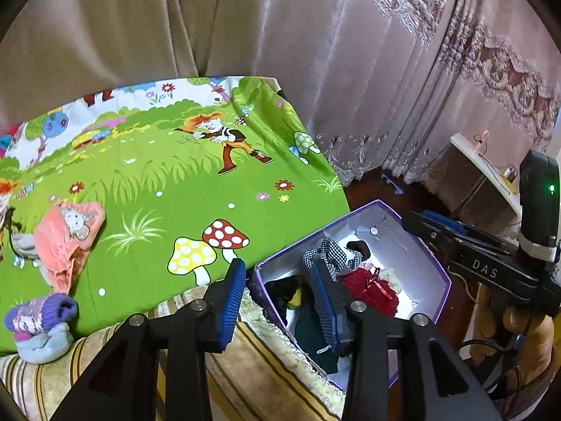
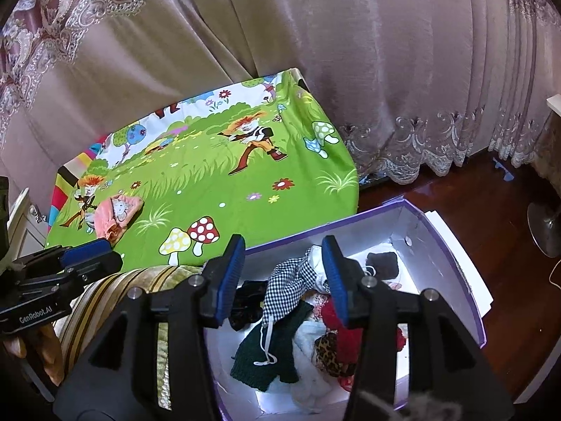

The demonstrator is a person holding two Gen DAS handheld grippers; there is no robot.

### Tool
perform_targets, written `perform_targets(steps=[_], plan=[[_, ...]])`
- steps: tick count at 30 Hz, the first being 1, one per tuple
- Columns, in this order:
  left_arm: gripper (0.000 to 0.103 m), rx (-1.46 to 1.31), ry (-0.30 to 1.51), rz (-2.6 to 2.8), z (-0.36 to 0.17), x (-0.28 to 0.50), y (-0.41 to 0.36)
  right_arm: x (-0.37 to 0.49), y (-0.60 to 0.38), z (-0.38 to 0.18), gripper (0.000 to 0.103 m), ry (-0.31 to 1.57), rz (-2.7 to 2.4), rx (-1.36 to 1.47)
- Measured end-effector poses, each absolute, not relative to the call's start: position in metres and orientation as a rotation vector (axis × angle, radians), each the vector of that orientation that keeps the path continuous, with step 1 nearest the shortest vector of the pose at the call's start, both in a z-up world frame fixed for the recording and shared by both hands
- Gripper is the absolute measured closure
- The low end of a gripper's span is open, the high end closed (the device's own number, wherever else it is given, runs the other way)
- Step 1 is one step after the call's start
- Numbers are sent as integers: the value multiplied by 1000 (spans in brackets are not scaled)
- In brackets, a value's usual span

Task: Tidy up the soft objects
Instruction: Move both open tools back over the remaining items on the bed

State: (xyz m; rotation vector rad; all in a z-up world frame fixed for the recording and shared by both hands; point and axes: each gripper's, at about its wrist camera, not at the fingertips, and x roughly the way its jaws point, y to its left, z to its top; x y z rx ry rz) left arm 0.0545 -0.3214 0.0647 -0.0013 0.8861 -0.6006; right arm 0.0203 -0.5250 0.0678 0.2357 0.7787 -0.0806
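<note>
A purple box (image 1: 426, 252) with white inside sits on the floor beside the bed and holds several soft items: a checked cloth (image 2: 287, 280), a red knit piece (image 1: 371, 291), dark green cloth (image 2: 277, 354). On the green cartoon sheet (image 1: 168, 182) lie a pink garment (image 1: 68, 242) and a purple-and-blue sock bundle (image 1: 40, 322). My left gripper (image 1: 278, 298) is open and empty over the box's near-left edge. My right gripper (image 2: 284, 277) is open and empty above the box. The pink garment also shows in the right wrist view (image 2: 115, 217).
Heavy curtains (image 1: 315, 35) hang behind the bed. A striped blanket (image 1: 245, 351) covers the bed's near edge. Dark wooden floor (image 2: 508, 245) lies right of the box, with a chrome stand base (image 2: 547, 228) and a cabinet (image 1: 470, 182) further right.
</note>
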Motion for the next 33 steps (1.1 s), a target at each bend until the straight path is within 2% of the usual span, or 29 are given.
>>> perform_targets(steps=[17,33], plan=[[62,-133,905,-487,60,84,-243,47,-472,77,39,820,2,170],[62,-270,874,-257,61,121,-103,90,-383,84,35,855,154,34]])
